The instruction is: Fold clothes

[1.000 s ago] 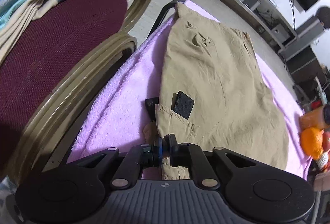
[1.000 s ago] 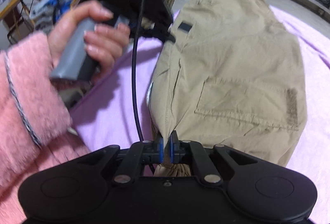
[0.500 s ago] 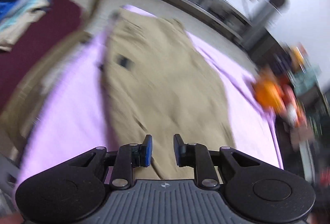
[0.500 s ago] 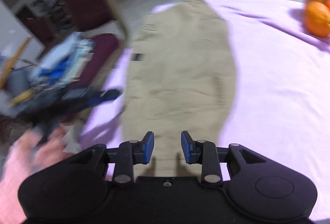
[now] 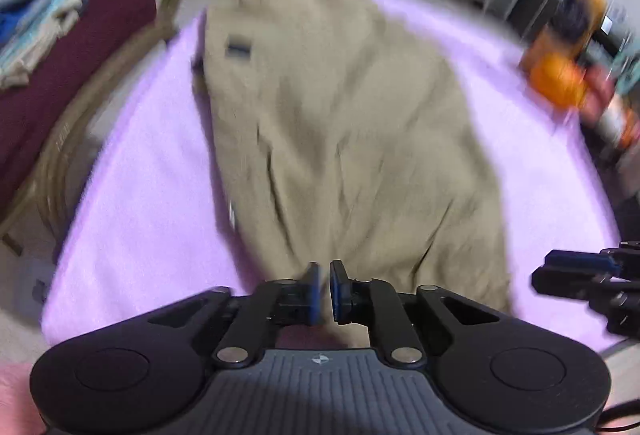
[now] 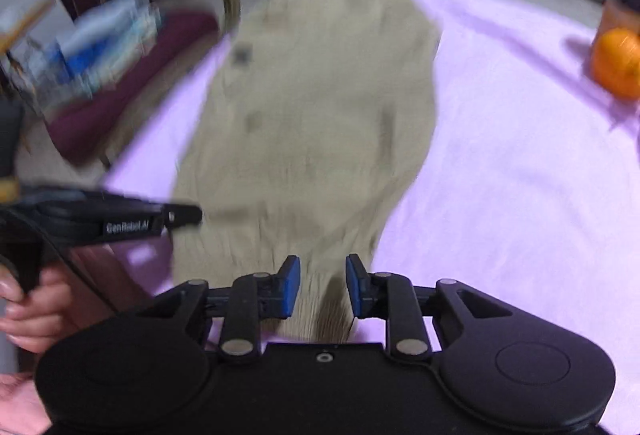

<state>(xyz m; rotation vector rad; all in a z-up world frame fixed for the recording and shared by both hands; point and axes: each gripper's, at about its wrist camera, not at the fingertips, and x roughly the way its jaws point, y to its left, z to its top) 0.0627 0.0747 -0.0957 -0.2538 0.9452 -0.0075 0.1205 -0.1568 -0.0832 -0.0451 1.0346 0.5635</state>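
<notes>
— Where are the khaki trousers (image 5: 340,139)?

— Flat on the lilac towel (image 5: 152,203), lengthwise ahead of me, near end under my fingertips.

— Your fingers?

— My left gripper (image 5: 324,285) shows a narrow slit, nothing in it. My right gripper (image 6: 322,285) is wider, empty, over the hem.

— Anything one view adds?

— The right view shows my hand (image 6: 28,299) on the left handle; the left shows stacked clothes (image 5: 32,23) on the chair (image 5: 80,83).

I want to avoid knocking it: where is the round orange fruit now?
The round orange fruit lies on the lilac towel at its far right edge in both views, well right of the beige folded trousers.
</notes>
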